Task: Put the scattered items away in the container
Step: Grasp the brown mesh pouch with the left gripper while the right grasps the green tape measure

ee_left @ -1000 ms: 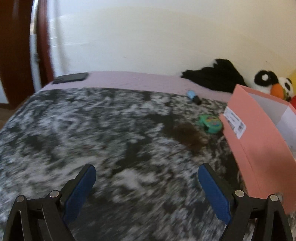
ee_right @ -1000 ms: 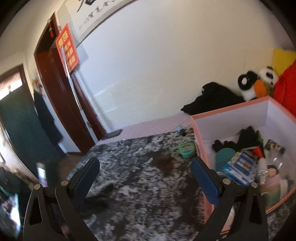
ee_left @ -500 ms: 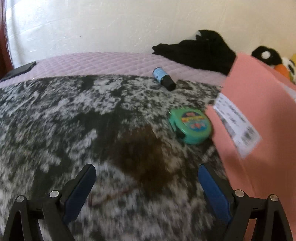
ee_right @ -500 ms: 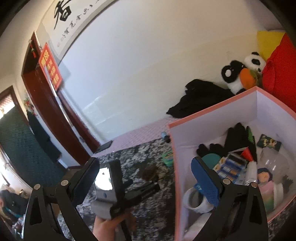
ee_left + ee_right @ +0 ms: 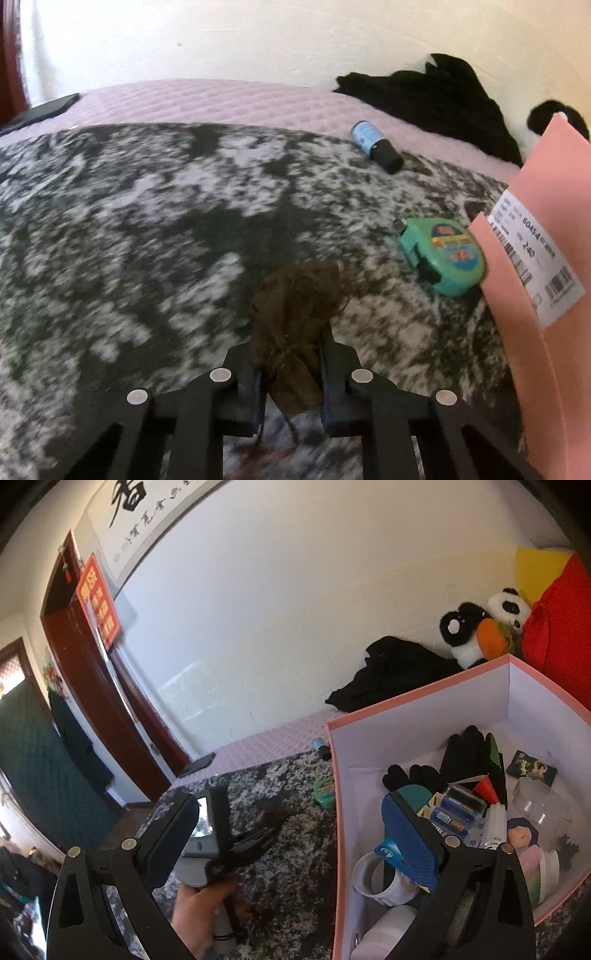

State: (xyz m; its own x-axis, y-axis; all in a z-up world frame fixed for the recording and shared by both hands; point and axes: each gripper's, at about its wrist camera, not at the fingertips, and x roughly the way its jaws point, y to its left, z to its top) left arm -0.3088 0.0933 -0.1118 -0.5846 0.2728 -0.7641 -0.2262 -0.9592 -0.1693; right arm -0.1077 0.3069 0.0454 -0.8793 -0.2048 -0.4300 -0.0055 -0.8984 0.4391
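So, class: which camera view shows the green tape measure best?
The left wrist view: the tape measure lies whole and close, label readable, beside the pink box. The right wrist view shows only a small green sliver of it, cut off by the box wall.

Left gripper [image 5: 291, 354] jaws closing on a brown hair net [image 5: 297, 291] atop the mottled blanket [image 5: 147, 229]. Green tape measure [image 5: 443, 254] just beside the pink box [image 5: 546, 295]; blue bottle [image 5: 375, 146] farther back.
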